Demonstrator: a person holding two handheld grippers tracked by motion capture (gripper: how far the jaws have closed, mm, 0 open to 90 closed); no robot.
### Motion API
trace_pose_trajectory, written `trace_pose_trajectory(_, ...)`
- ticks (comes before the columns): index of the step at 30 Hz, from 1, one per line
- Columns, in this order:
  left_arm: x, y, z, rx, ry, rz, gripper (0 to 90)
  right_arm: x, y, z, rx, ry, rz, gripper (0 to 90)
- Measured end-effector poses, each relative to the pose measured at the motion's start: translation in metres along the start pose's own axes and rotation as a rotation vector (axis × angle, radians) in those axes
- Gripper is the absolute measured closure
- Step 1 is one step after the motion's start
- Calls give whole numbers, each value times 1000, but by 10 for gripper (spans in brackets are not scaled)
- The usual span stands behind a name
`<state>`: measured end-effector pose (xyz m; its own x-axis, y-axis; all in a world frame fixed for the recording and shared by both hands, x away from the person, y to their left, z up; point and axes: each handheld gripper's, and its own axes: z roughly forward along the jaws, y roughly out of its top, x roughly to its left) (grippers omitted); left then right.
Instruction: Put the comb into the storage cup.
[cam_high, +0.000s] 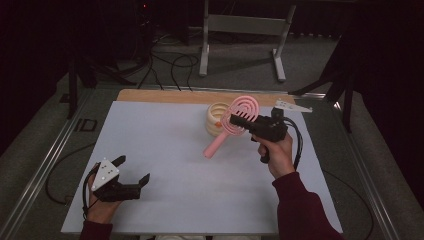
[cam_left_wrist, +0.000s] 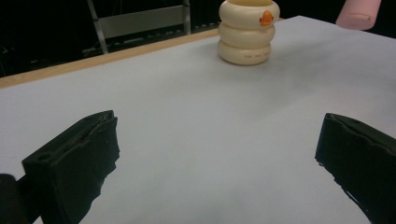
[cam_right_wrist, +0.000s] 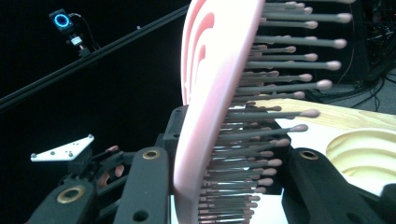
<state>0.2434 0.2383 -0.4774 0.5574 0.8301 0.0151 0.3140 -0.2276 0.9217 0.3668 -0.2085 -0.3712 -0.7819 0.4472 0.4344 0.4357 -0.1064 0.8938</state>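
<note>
Dark room, white table | right gripper clamps pink hairbrush just beside and above cream ringed cup | left gripper jaws spread, nothing between, well apart from cup

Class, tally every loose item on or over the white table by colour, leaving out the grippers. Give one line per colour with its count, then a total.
Pink: 1, the hairbrush clamped in the right gripper
Cream: 1, the ringed holder with an orange mark
Total: 2
</note>
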Motion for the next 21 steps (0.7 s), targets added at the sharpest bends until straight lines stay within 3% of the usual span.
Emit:
trace_pose_trajectory(7, 1, -3, -1, 7, 3, -10, 0, -1, 6, 2, 0, -18, -13, 642)
trace_pose_trajectory(21, 5, -10, -9, 10, 11, -42, 0, -13, 16, 4, 5, -102, -18, 641)
